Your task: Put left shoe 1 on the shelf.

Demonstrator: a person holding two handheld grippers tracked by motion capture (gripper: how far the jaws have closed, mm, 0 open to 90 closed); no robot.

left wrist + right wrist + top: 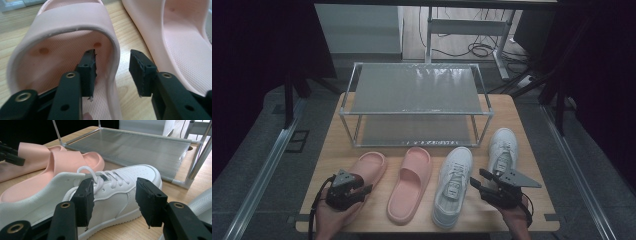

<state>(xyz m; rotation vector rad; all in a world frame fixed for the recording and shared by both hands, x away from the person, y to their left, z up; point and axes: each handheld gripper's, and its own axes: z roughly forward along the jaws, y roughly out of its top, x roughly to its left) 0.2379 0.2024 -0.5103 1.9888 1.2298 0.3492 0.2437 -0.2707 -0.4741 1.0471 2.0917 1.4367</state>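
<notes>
Left tongs (112, 67) straddle the left pink slide's (75, 37) side wall near the surface's (522, 125) front-left corner, jaws apart, contact unclear. Right tongs (115, 200) gape at the left white sneaker's (120, 187) side. Dim room; shoe rack (417, 90) behind.

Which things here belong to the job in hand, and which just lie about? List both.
In the job:
- left pink slipper, straddled by the left gripper
- left white sneaker, straddled by the right gripper
- right pink slipper
- right white sneaker
- shoe rack

Lying about:
- cables on the floor
- white desk frame
</notes>
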